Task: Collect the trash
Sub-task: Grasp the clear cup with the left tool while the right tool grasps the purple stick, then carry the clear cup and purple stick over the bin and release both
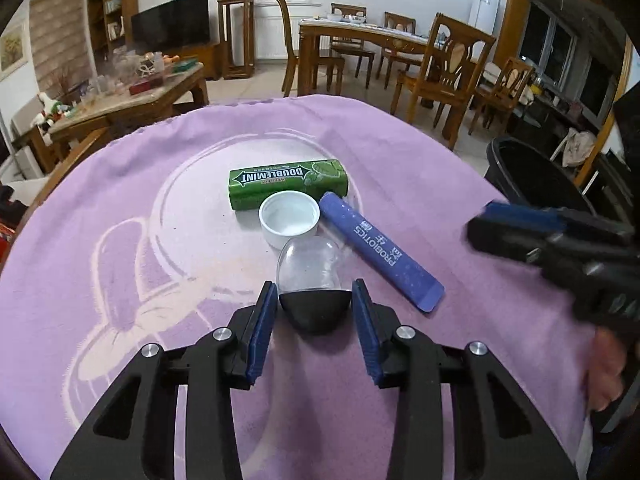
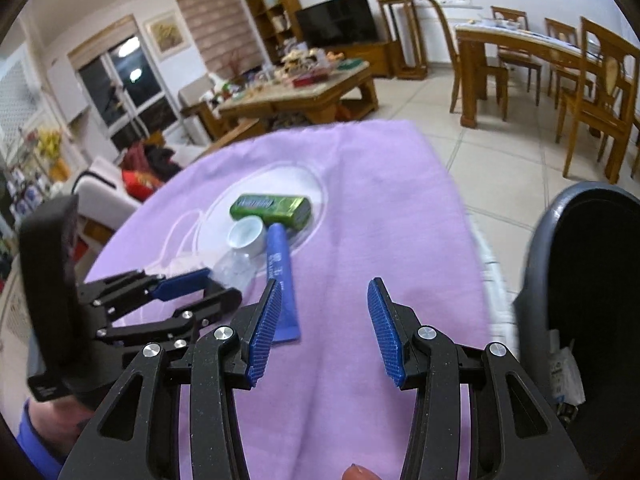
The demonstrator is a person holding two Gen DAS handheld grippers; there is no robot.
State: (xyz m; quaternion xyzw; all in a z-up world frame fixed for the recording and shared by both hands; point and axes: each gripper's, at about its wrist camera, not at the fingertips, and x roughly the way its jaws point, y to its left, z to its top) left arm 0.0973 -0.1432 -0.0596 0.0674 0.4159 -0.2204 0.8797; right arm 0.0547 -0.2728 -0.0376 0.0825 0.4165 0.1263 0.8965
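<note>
green gum pack [image 1: 286, 184], blue sachet [image 1: 384, 252] (white lettering), lilac cloth [image 1: 120, 184].

This is a home, an open living and dining room. A flat television [image 1: 171, 22] stands on a low wooden cabinet against the far wall. Left of the television is a wooden bookshelf [image 1: 113, 16], and further left a window blind [image 1: 60, 36]. In front of the television sits a wooden coffee table [image 1: 132, 98] crowded with glasses and small items. Right of the television are a tall wooden plant stand [image 1: 237, 36] carrying red flowers, then a wooden dining table [image 1: 360, 38] ringed by carved chairs [image 1: 448, 76]. A white fridge [image 1: 485, 10] stands far right of the television, framed pictures hang on the walls, and the floor [image 2: 500, 152] is pale tile.
</note>
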